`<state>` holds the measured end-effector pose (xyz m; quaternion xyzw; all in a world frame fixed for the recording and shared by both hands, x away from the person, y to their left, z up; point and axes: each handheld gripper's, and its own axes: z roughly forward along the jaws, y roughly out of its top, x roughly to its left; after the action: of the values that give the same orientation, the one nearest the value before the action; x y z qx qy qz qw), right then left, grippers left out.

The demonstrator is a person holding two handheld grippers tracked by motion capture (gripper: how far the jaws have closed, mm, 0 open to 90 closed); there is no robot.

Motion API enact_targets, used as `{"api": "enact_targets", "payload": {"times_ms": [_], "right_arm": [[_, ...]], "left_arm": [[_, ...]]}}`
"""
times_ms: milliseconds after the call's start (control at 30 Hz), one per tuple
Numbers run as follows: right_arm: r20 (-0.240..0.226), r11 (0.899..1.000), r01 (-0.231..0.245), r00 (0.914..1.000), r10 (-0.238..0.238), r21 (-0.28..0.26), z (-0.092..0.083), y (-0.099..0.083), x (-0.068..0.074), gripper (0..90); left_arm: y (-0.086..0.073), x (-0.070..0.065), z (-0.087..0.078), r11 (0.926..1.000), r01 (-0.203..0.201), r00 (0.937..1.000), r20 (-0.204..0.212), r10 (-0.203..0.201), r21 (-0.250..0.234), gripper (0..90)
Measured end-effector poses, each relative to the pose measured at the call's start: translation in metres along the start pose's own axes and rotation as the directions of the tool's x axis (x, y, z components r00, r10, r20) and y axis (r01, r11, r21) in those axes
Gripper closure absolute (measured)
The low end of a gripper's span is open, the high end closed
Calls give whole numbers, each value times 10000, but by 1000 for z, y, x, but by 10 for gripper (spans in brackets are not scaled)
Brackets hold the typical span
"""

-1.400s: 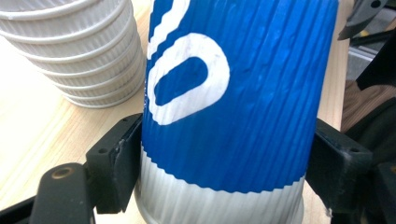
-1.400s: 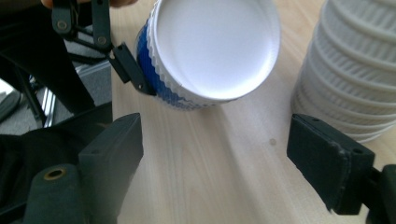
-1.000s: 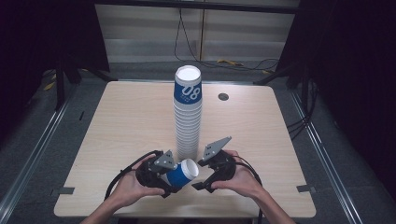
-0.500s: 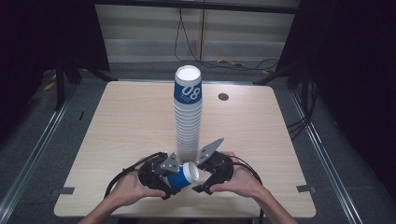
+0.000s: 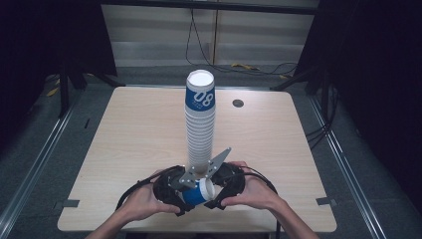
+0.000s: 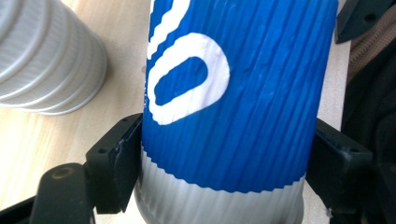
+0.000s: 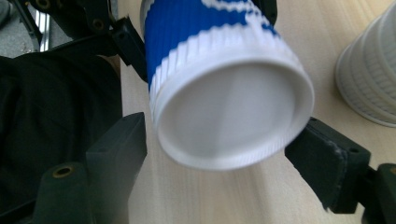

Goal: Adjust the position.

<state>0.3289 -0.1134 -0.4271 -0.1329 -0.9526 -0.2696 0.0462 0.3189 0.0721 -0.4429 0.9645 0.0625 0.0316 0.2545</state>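
Left gripper (image 5: pixel 181 191) clamps a blue cup (image 5: pixel 198 191) across its ribbed wall; in the left gripper view both jaws press the cup's (image 6: pixel 233 93) sides, near its white bottom band. The cup lies tipped on its side at the near edge of the table (image 5: pixel 124 149), between the two hands, with its closed white base (image 7: pixel 233 116) turned toward the right gripper view. I can't see into it.

Just beyond it stands a tall stack (image 5: pixel 200 129) of nested cups, upright, the top one blue and open, white inside.

On the right, the right gripper (image 5: pixel 215 191) has its jaws around the cup's base end. They have just been closing, though I can't tell whether they press it yet.
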Motion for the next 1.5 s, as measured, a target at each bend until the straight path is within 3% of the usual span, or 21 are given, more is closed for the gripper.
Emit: {"api": "enact_targets", "payload": {"times_ms": [33,100,167,200,233,300,333,400,467,533,667,733,767,967,1000,1067,1300,1500], "right_arm": [[-65,10000,40,10000,-40,35,1,0,0,212],[-124,9996,135,9998,-138,-235,2,1,0,230],[-234,9996,164,9996,-169,-238,4,1,0,231],[-304,9996,177,9994,-183,-203,4,2,0,232],[-383,9994,269,9989,-277,-197,6,2,1,239],[-475,9996,204,9986,-214,-208,6,3,2,261],[-565,9994,266,9980,-279,-239,5,3,2,265],[-694,9995,193,9974,-211,-266,5,3,2,273],[-766,9994,259,9967,-277,-249,5,3,1,279],[-713,9992,297,9970,-315,-264,6,2,2,288],[-709,9992,326,9969,-342,-245,6,1,2,297],[-744,9987,409,9963,-429,-290,6,0,2,299],[-718,9986,449,9963,-469,-284,6,0,2,300],[-653,9993,149,9977,-171,-339,6,-1,3,302],[-665,9991,318,9972,-337,-288,5,-1,2,302],[-714,9989,400,9966,-417,-260,5,-1,2,302],[-548,9994,232,9982,-245,-243,4,-3,3,301],[-394,9990,370,9985,-379,-256,5,-7,2,298]], "left_arm": [[1,-1,0,9998,-179,9998,-7,179,114,214],[3,-4,0,9998,-169,9999,-3,169,-46,213],[5,-11,4,9990,222,9997,-107,-226,-396,213],[6,-7,-1,9974,-565,9984,3,566,446,213],[7,-6,-1,9951,-806,9967,77,803,564,213],[7,-8,1,9974,-590,9983,54,588,411,213],[7,-8,2,9973,-625,9978,236,616,381,213],[7,-8,2,9962,-755,9970,208,747,426,213],[6,-9,3,9979,-592,9982,137,588,275,213],[5,-8,3,9971,-726,9968,343,718,233,213],[3,-9,4,9978,-653,9973,341,650,92,210],[2,-7,2,9958,-904,9951,418,898,124,203],[0,-11,5,9989,-231,9989,397,247,-410,199],[-2,-6,1,9977,-368,9977,553,400,-578,191],[-3,-6,0,9973,-368,9981,472,398,-632,188],[-3,-6,1,9976,-239,9975,645,281,-645,187],[-6,-2,-5,9947,-108,9976,671,177,-1019,184],[-8,0,-9,9925,81,9967,813,19,-1223,194]]}}
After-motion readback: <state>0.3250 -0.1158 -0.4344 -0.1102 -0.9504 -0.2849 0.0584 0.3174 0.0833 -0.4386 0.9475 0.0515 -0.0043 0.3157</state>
